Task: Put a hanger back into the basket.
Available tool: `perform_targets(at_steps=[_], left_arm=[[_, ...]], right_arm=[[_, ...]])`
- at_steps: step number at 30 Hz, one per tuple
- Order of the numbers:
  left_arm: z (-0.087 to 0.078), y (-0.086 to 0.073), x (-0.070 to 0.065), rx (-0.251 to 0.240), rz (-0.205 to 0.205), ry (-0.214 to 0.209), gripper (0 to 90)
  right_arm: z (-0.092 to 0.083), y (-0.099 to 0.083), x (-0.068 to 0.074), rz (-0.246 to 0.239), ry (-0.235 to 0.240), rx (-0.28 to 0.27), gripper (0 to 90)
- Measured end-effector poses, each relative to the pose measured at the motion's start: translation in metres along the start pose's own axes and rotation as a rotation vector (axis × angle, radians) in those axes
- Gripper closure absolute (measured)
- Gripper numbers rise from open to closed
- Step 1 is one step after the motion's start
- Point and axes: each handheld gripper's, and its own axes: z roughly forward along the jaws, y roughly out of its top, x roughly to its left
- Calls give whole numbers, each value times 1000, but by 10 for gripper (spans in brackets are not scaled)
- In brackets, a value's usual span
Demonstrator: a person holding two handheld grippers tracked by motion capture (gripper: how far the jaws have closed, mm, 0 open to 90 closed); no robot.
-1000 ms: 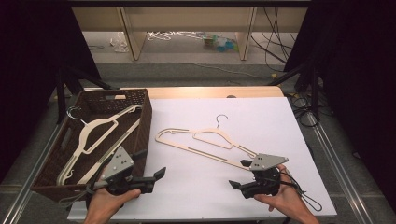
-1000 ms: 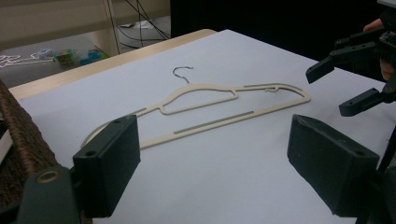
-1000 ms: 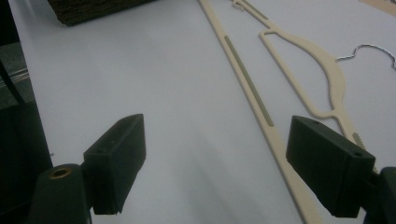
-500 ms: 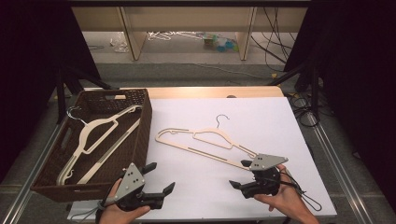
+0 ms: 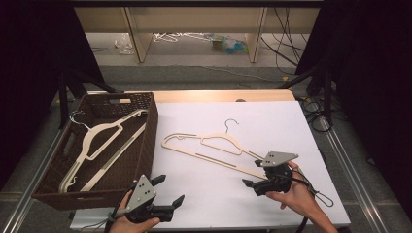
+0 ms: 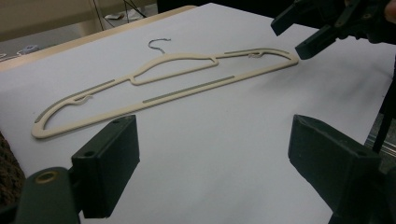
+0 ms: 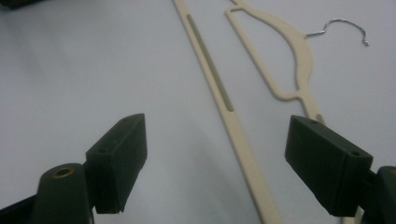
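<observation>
A cream plastic hanger (image 5: 214,145) with a metal hook lies flat on the white table top (image 5: 209,194). My left gripper (image 5: 168,190) hovers open near the front edge, just right of the basket, and faces that hanger (image 6: 163,88) from a distance. My right gripper (image 5: 251,187) is open at the hanger's near right end. In the right gripper view the hanger's bar (image 7: 238,135) runs up between the spread jaws of the right gripper (image 7: 219,158), which hold nothing. The left gripper (image 6: 217,158) also holds nothing, and the right gripper (image 6: 322,23) shows beyond it.
A dark woven basket (image 5: 150,126) stands at the table's left with cream hangers (image 5: 97,145) lying in it. Black cables (image 5: 316,194) trail off the right hand. A wooden strip (image 5: 218,95) edges the table's far side.
My left gripper has moved from the basket's front corner down and to the right, onto the white top near the front edge. The right gripper and the hanger have stayed put.
</observation>
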Motion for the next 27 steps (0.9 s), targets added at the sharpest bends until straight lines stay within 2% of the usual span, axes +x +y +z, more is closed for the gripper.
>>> perform_targets(at_steps=[3, 4, 5, 8, 9, 10, 12, 14, 16, 19, 20, 22, 23, 24, 25, 27], left_arm=[[-1, 0, 1, 7, 8, 9, 163], [0, 0, 1, -1, -5, 2, 163], [-1, 0, 1, 8, 1, 9, 163], [-1, -1, 1, 18, 14, 5, 163], [0, -2, 1, 19, 9, 1, 163], [0, -1, 2, 18, 22, -2, 163], [1, -2, 0, 12, -1, -6, 163], [1, -2, 0, 13, -3, -9, 163], [0, -1, 0, 17, -11, -14, 163], [0, -2, 0, 18, -8, -14, 163], [1, -2, 0, 9, -19, -21, 163], [1, -2, 0, 19, -11, -14, 163], [1, -2, 0, 19, -8, -15, 163], [2, -2, -1, 16, -12, -17, 164], [2, -3, -1, 19, -7, -21, 163], [3, -3, -1, 19, -5, -29, 164]], right_arm=[[6, 4, -11, 5, -19, 23, 254], [10, 5, -14, 8, -26, 9, 255], [11, 6, -19, 19, -20, 33, 260], [22, 10, -32, 17, -46, 45, 289], [25, 11, -37, 25, -47, 50, 300], [28, 13, -42, 23, -42, 58, 324], [35, 16, -51, 24, -38, 71, 353], [40, 18, -58, 27, -31, 106, 371], [47, 17, -64, 29, -44, 95, 381], [54, 14, -71, 65, -34, 146, 410], [58, 13, -74, 53, -38, 133, 418], [61, 12, -78, 69, -34, 156, 443], [64, 11, -80, 76, -39, 139, 451], [63, 11, -81, 103, -24, 163, 466], [66, 10, -83, 82, -35, 138, 475], [67, 9, -85, 102, -28, 167, 504]])
